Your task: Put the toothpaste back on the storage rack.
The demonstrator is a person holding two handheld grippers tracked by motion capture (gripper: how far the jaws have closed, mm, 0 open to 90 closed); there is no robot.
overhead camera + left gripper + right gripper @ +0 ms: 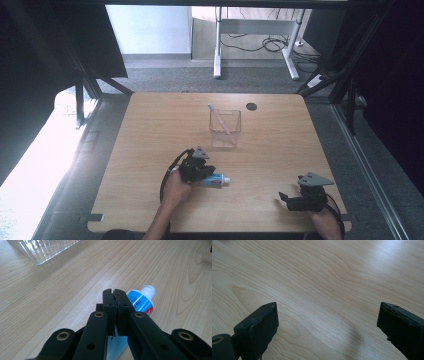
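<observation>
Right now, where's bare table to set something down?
Free: the left half of the table and the far right, beyond the clear container. Crowded: near edge, around the toothpaste tube, left hand-held gripper and right hand-held gripper.

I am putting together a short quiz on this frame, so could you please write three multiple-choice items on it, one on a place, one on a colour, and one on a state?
1. Where does the toothbrush stand?
A. Inside the clear container
B. Flat on the table beside the toothpaste tube
C. Between the right gripper's jaws

2. What colour is the tube's cap?
A. Black
B. White
C. Green

3. How do the jaws of the right gripper stand?
A. Shut on the toothbrush
B. Shut on nothing
C. Wide open over bare wood

Answers: 1 A, the high view shows it leaning inside the container. 2 B, the left gripper view shows a white cap past the shut left gripper. 3 C, the right gripper view shows the jaws far apart with only table between them.
</observation>
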